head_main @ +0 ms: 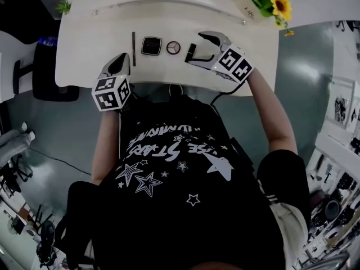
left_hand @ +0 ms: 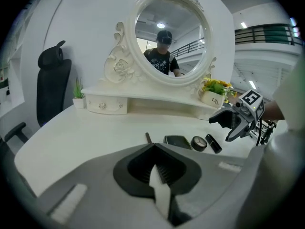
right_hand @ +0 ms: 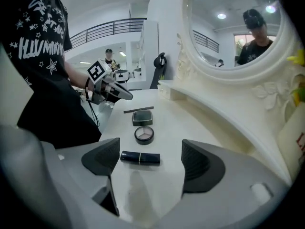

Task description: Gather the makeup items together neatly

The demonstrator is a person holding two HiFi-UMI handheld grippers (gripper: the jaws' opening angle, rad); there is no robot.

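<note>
Along vanity table [head_main: 169, 16] front edge: pencil [head_main: 134, 48], square compact [head_main: 151, 45], round compact [head_main: 173, 47], lipstick [head_main: 191, 52] in tidy row, near each other. Right gripper [right_hand: 150, 163] jaws wide astride lipstick, pads clear; apparently row's last item. Left gripper [left_hand: 153, 163] closed, empty, beside pencil end.

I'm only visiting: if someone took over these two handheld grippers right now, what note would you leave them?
Left gripper: shut, empty, at the white vanity table's near edge.
Right gripper: open; the black lipstick tube lies on the table between its jaws, not gripped.
Things: thin dark pencil, square black compact, round black compact and lipstick tube lie in one row.
Done: gathering looks finished.
Left: perhaps tidy spacing, then withdraw.
</note>
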